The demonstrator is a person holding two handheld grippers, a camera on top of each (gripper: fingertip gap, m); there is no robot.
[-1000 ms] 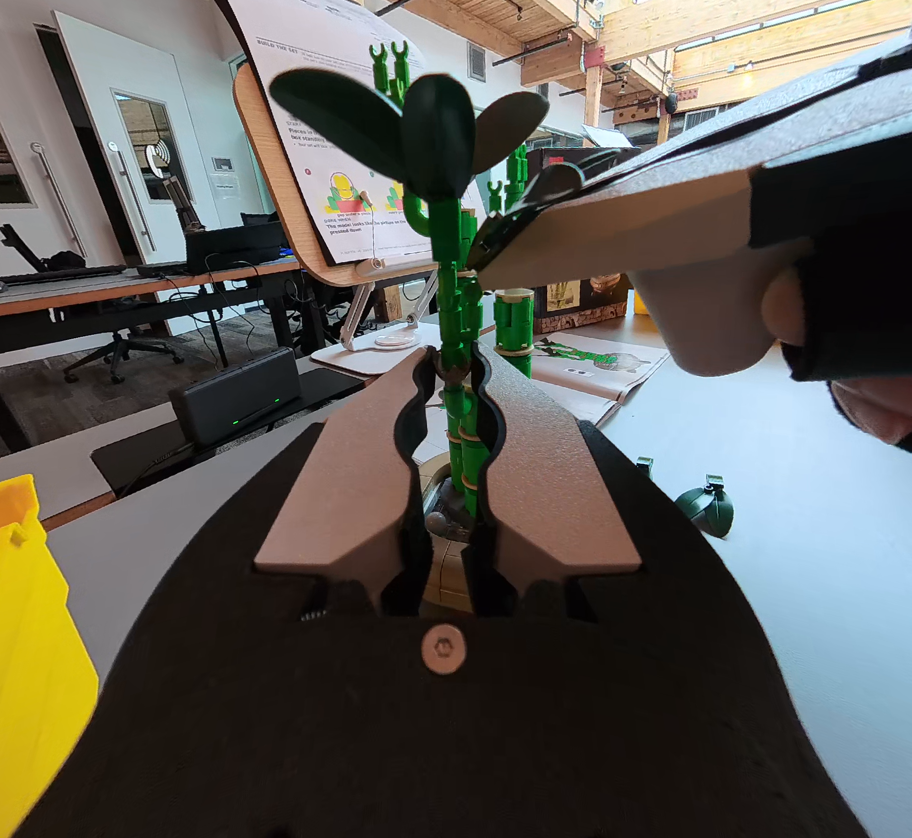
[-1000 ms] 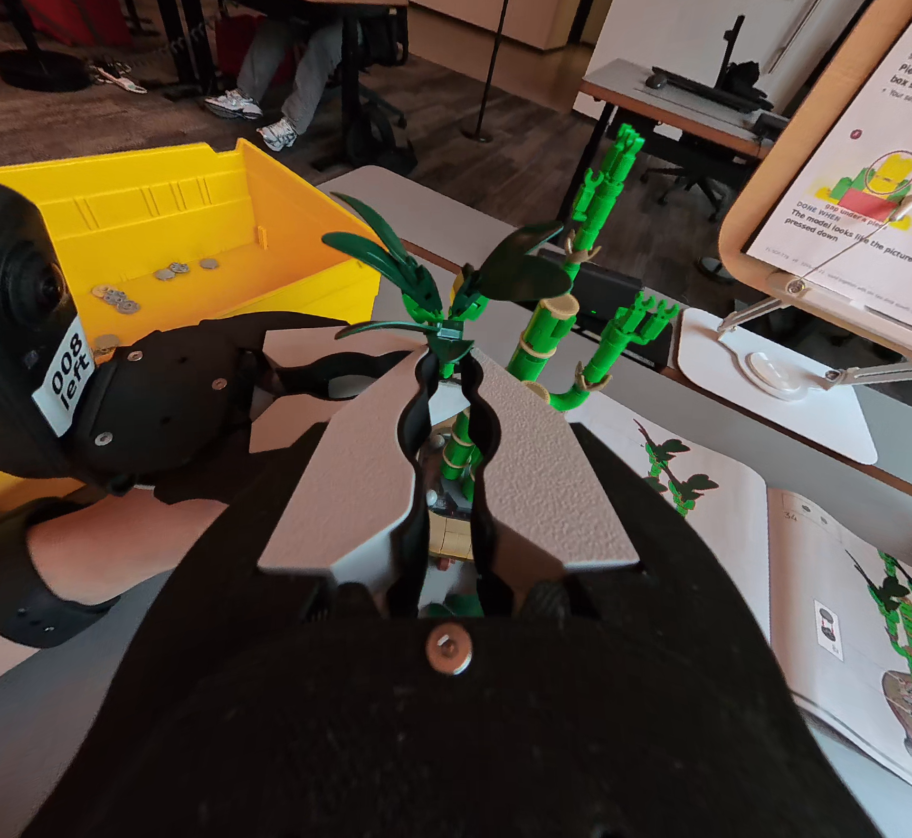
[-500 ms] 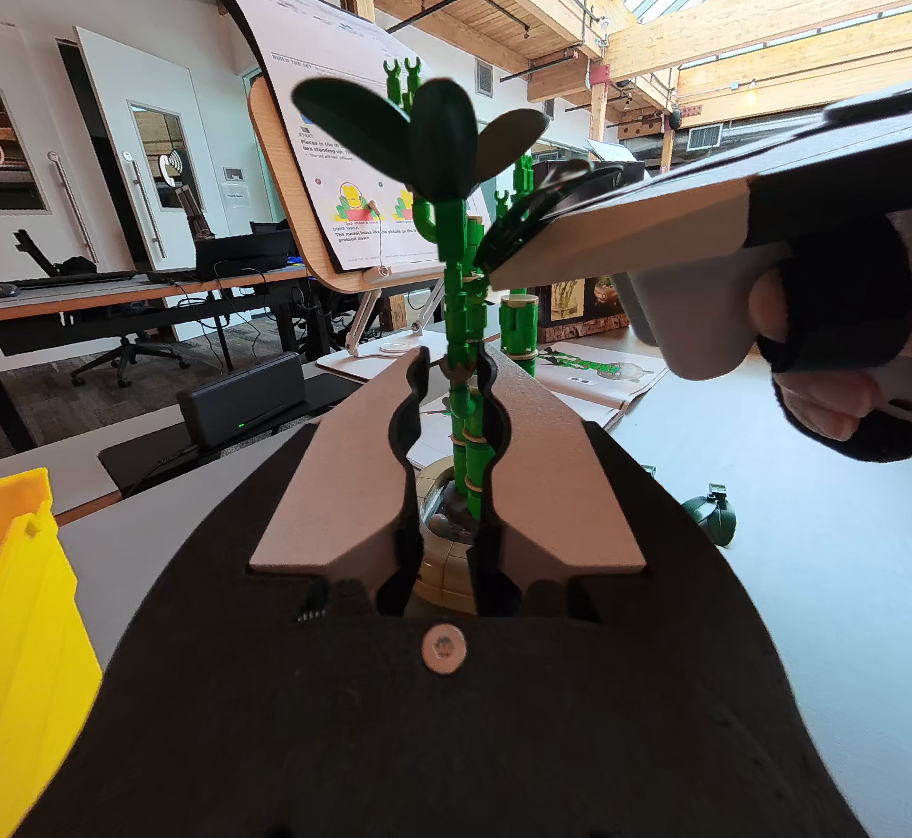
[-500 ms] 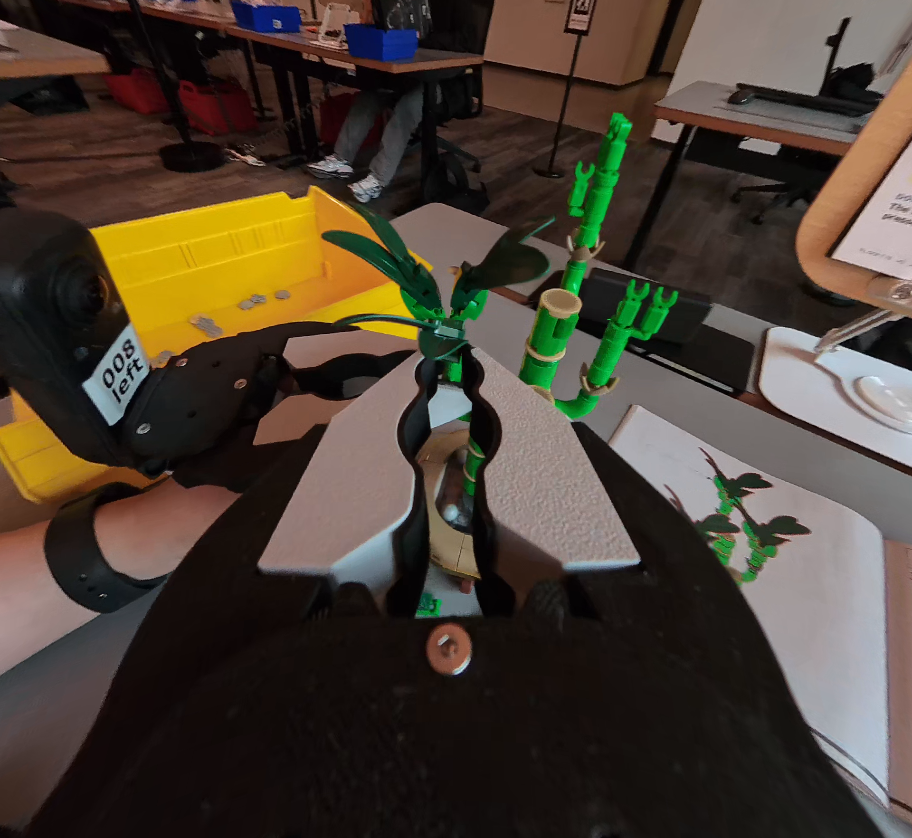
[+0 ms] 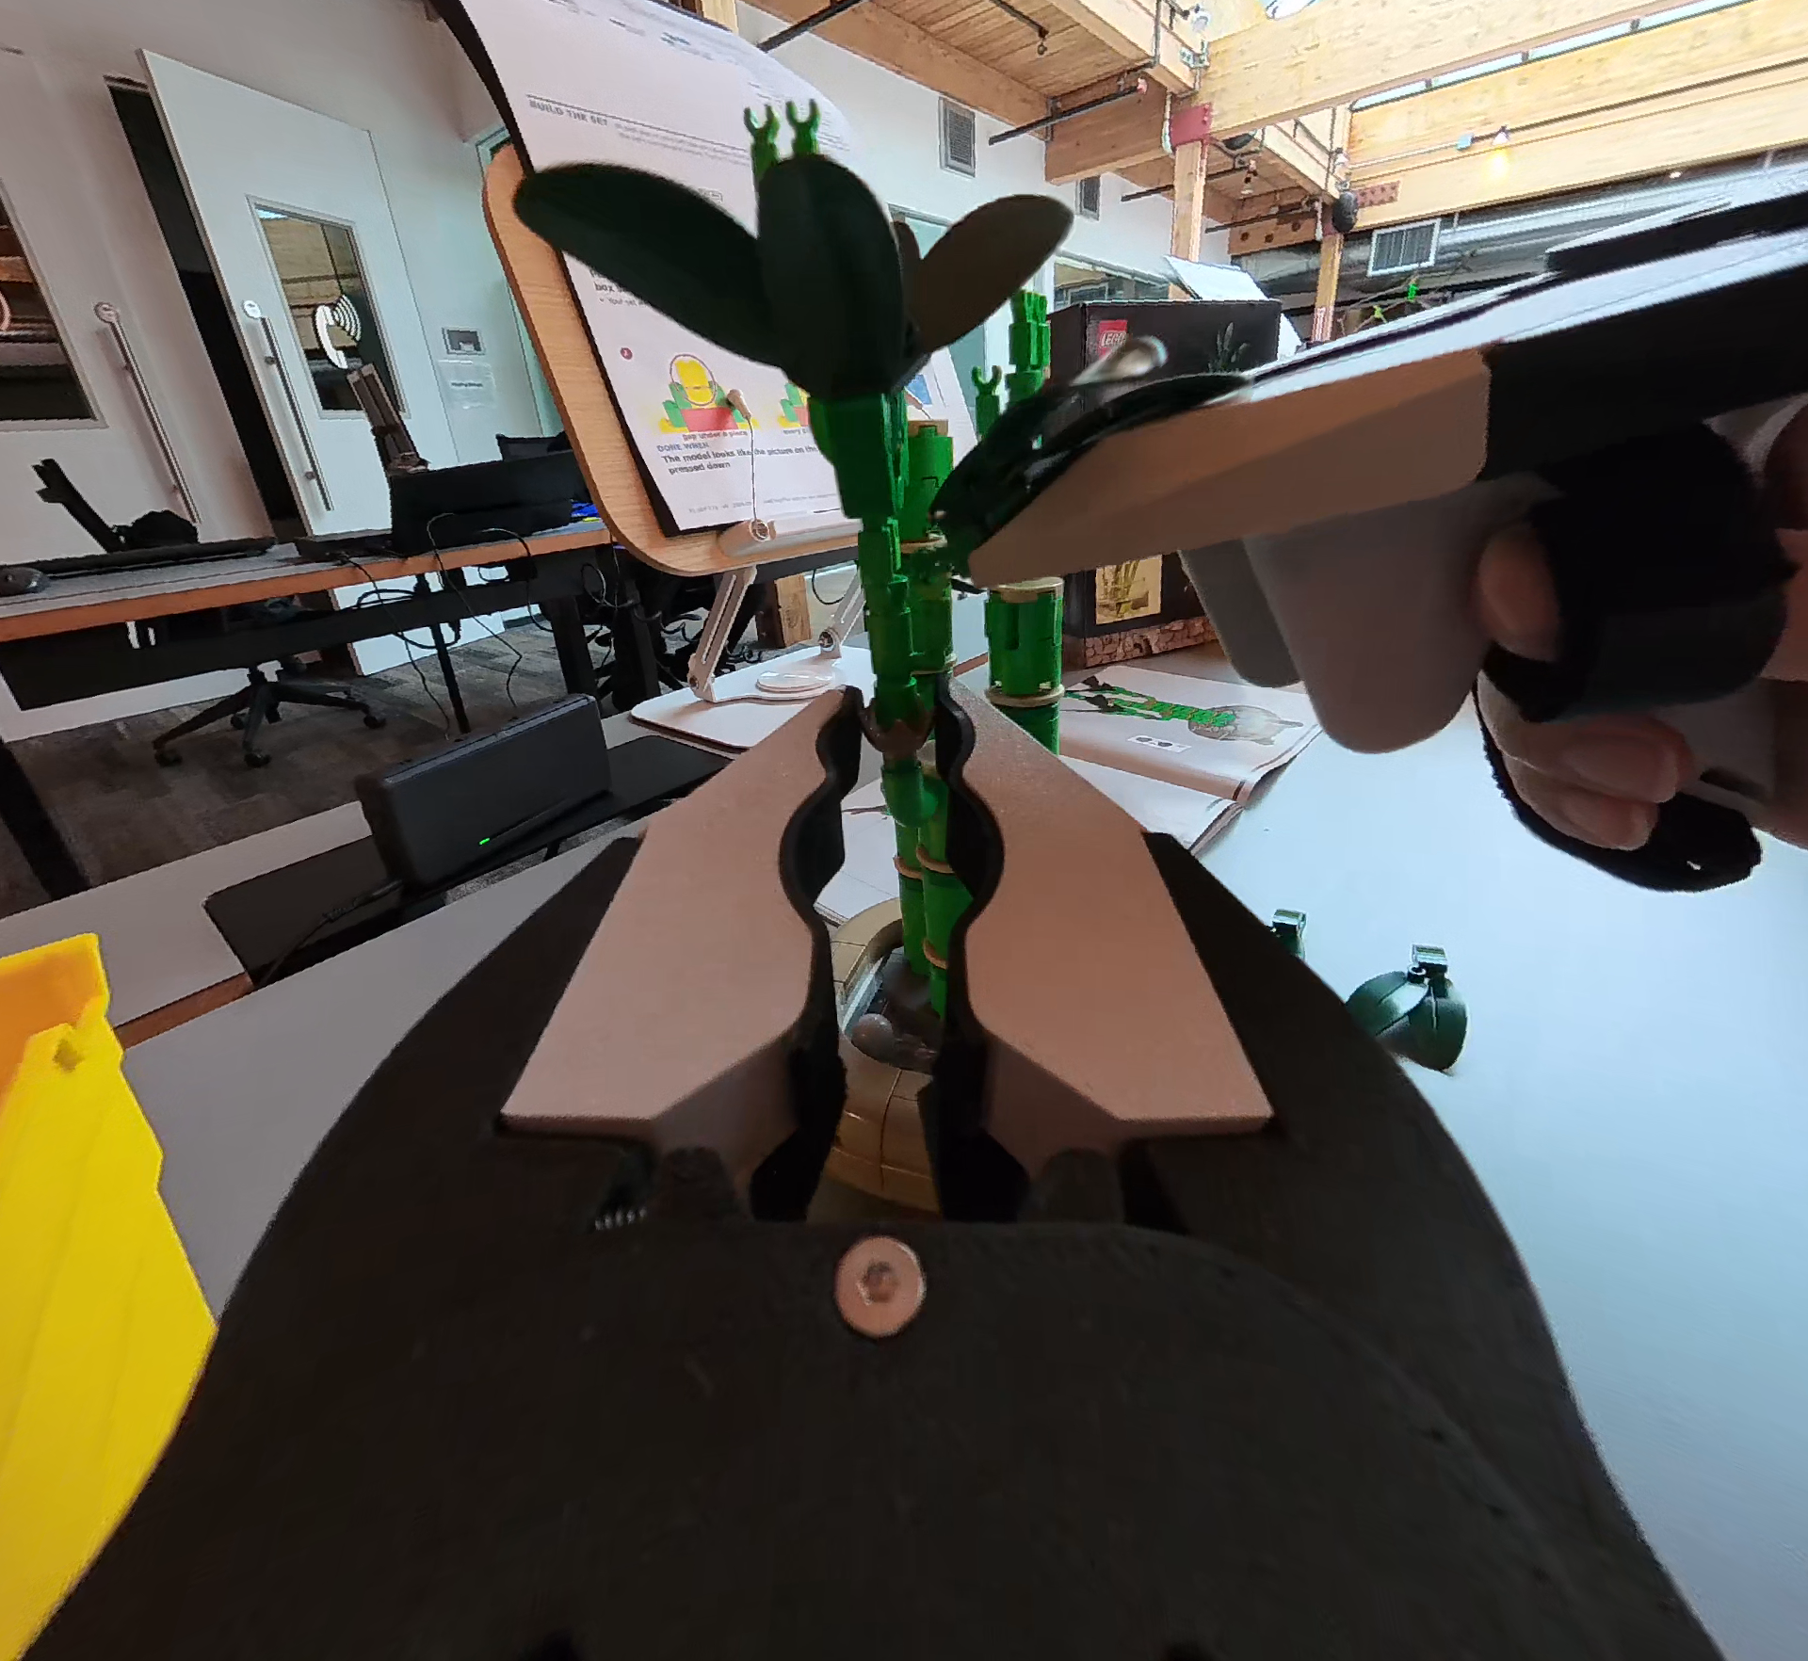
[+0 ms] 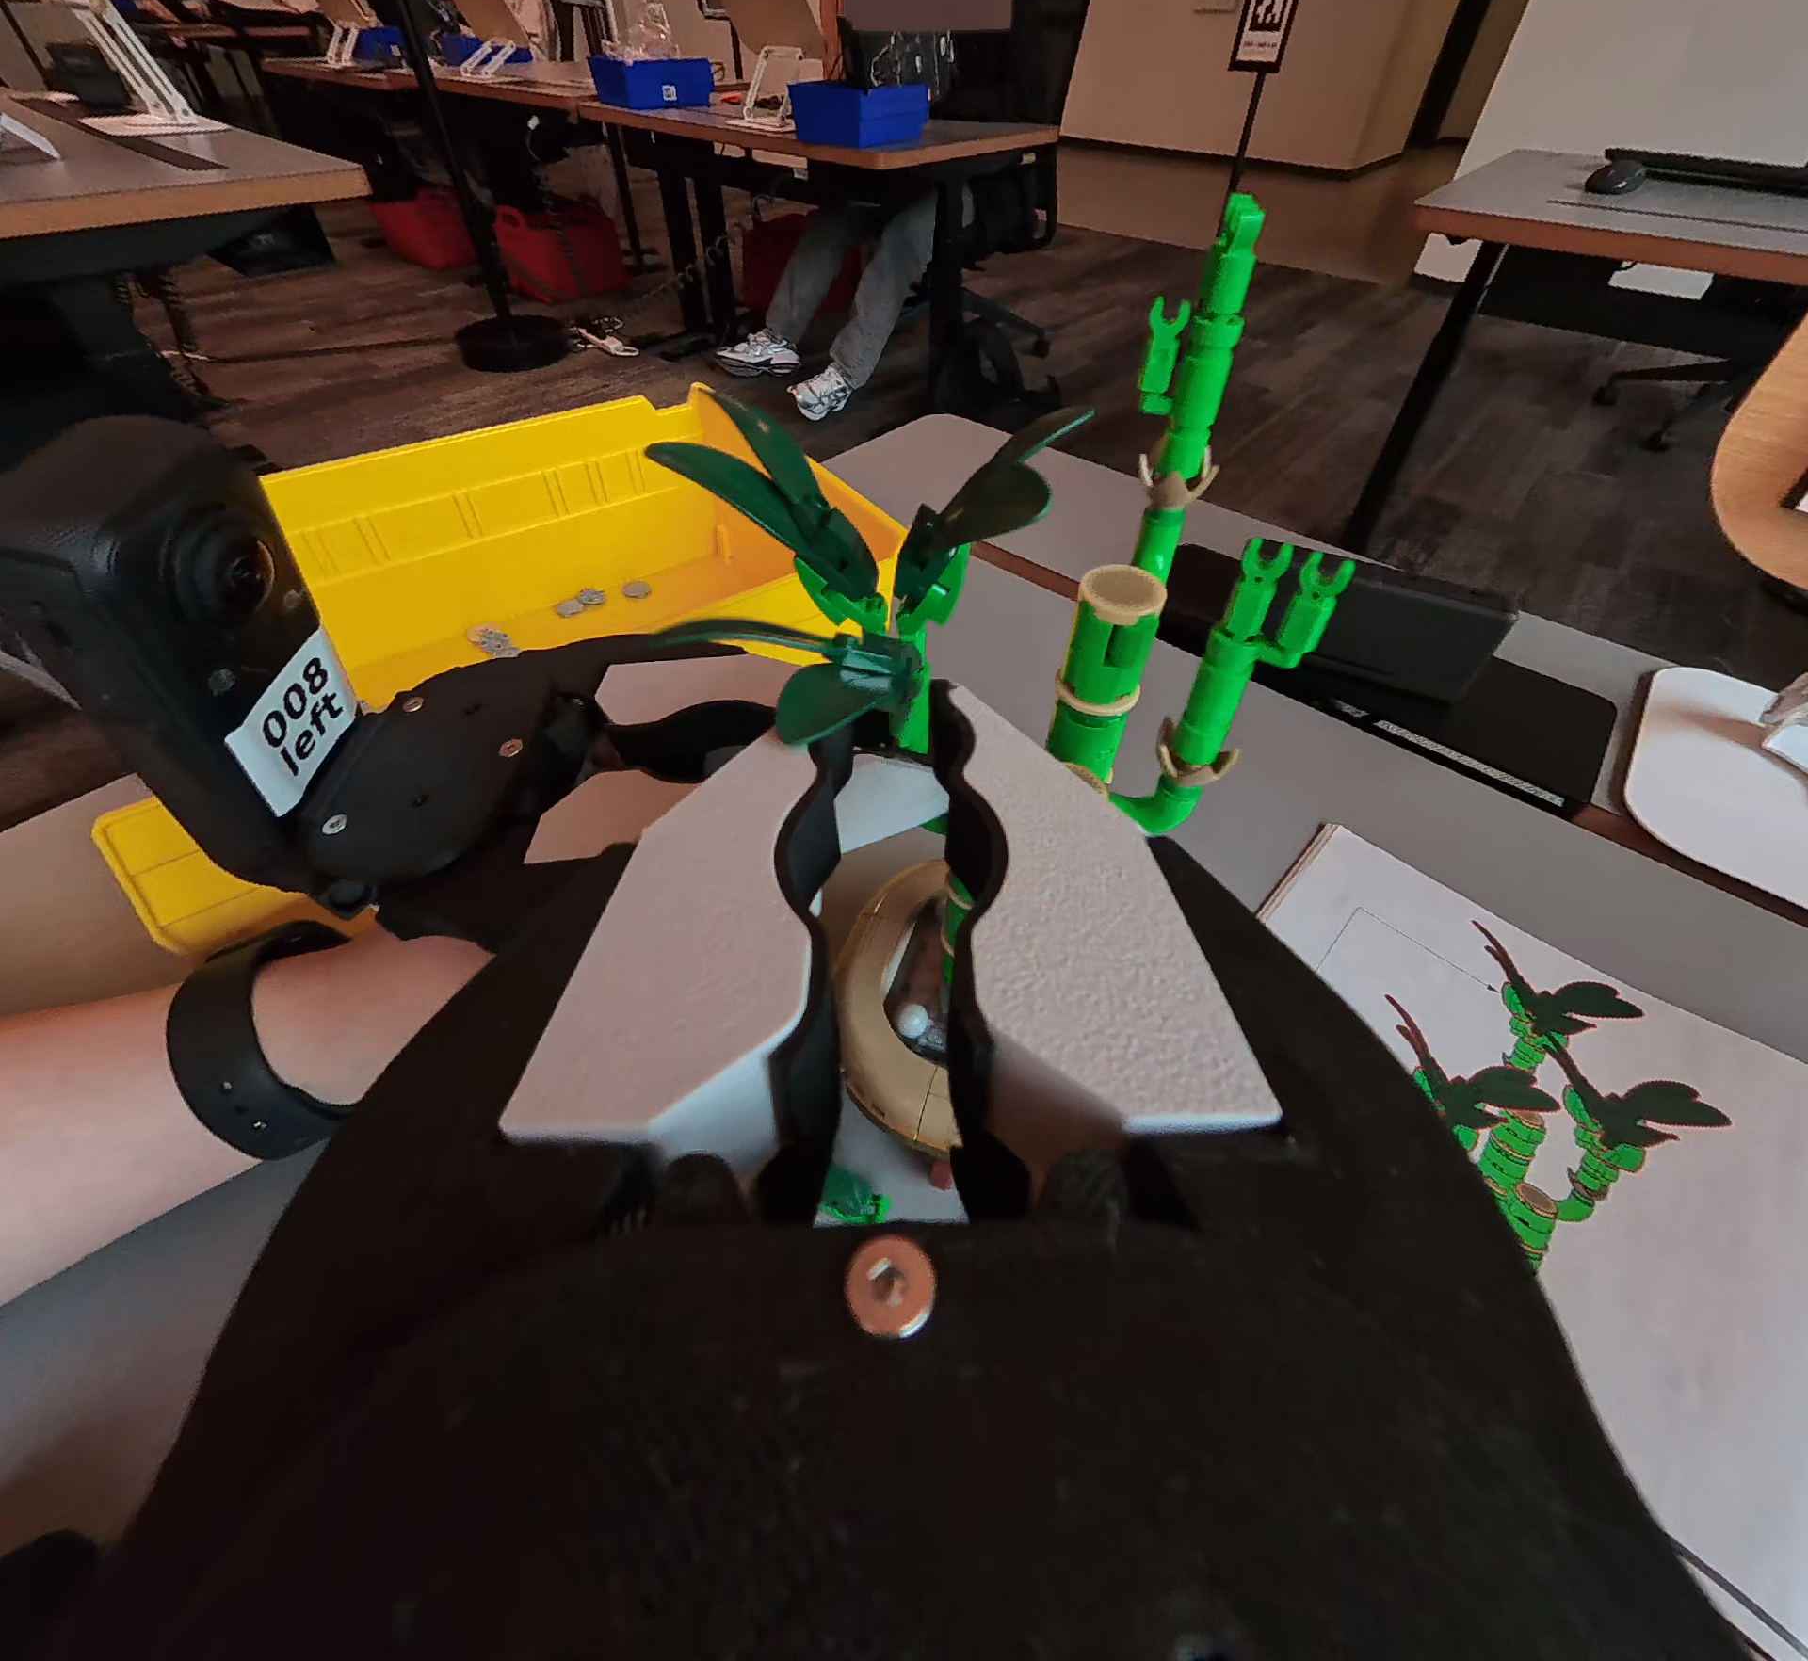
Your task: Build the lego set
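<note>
A green bamboo model stands in a round tan pot on the grey table. My left gripper is shut on its front stalk, just below a tan collar. Dark green leaves top that stalk. My right gripper is shut on a dark green leaf piece and holds it against the same stalk, above the left gripper. In the left wrist view the right gripper comes in from the right. The pot and two further stalks show in the right wrist view.
A yellow bin with small grey parts sits to the left. A loose dark leaf piece lies on the table to the right. An open instruction booklet lies behind the model, with a black box and a page stand beyond. Less than 4 cm separates the two grippers' tips.
Both grippers keep their holds. The right gripper has tilted up, so its view shows more of the room. The leaf piece stays at the stalk.
</note>
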